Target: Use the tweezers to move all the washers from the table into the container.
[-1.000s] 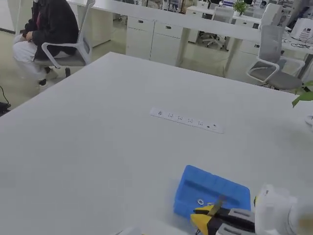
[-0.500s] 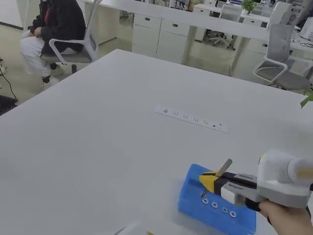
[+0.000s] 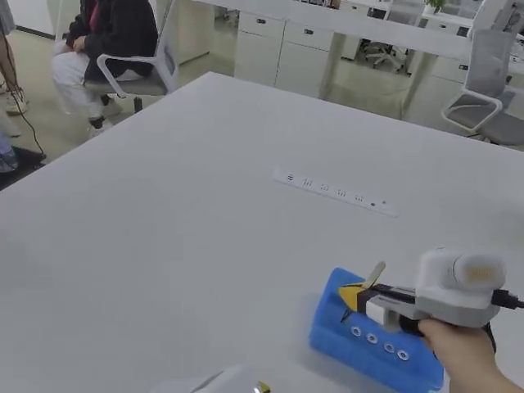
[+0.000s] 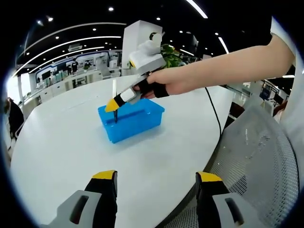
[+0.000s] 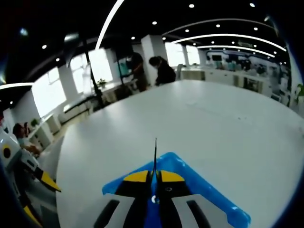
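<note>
A: R gripper (image 3: 354, 296)?
B: Jaws clamped on tweezers (image 3: 375, 275), top end pointing to 1 o'clock, over blue container (image 3: 327, 327), at 5 o'clock in head view.
A: Washers (image 3: 372, 338)?
B: Four in a row inside container.
A: L gripper (image 4: 156, 176)?
B: Jaws wide apart, low over table (image 4: 57, 142); container at its 11 o'clock.

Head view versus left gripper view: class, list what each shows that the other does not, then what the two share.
Head view: it looks down into the container, where washers lie in a row on its floor.
Left gripper view: the left claw with its jaws wide apart, a mesh chair back by the table edge, and the container's outer wall from the side, which hides its inside.
Both: the blue container, the white table, and the right claw shut on the tweezers over the container.
</note>
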`<state>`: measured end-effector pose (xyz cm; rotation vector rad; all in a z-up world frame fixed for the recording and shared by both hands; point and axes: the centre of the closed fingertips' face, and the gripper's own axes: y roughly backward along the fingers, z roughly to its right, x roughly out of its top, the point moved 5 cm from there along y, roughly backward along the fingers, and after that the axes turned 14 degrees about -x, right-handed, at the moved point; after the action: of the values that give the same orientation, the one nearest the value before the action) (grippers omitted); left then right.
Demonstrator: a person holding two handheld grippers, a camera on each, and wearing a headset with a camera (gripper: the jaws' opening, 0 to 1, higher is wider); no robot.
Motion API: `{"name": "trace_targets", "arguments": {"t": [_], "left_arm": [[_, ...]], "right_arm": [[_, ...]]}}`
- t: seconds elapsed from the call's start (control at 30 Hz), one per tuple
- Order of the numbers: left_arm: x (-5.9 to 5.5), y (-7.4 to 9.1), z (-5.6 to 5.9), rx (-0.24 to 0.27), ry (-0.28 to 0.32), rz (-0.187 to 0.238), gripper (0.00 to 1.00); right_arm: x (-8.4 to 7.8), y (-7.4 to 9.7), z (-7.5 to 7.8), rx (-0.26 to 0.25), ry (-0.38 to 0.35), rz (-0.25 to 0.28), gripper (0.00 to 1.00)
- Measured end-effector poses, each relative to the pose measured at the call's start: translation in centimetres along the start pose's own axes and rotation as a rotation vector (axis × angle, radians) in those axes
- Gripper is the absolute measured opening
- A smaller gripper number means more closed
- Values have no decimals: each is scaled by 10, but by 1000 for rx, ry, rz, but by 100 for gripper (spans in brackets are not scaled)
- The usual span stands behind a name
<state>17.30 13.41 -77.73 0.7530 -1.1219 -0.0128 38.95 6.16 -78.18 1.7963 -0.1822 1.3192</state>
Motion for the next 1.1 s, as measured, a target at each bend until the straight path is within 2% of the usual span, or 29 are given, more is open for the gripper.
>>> {"name": "trace_targets", "arguments": {"t": [0.07, 0.2, 0.5, 0.7, 0.87, 0.93, 0.97, 1.07, 1.1], "left_arm": [[0, 0, 0, -2, 1, -1, 67], [0, 0, 0, -4, 3, -3, 67], [0, 0, 0, -5, 4, -6, 66], [3, 3, 0, -9, 22, 31, 57], [8, 5, 4, -37, 17, 55, 50], [15, 7, 6, -80, 51, 108, 45], [21, 10, 5, -84, 85, 150, 41], [34, 19, 5, -98, 74, 187, 31], [42, 22, 5, -102, 67, 214, 28]], "right_arm": [[-1, -2, 0, 5, 12, 12, 4], [-7, -4, -2, -1, 36, 3, 4], [-3, 1, 0, 12, 36, 46, 5], [10, 31, -16, 47, 79, 95, 5], [14, 69, -31, 98, 128, 126, 4], [12, 81, -35, 123, 140, 123, 4], [8, 89, -39, 148, 148, 111, 4], [-4, 105, -47, 198, 164, 76, 4], [-9, 110, -49, 208, 172, 69, 4]]}}
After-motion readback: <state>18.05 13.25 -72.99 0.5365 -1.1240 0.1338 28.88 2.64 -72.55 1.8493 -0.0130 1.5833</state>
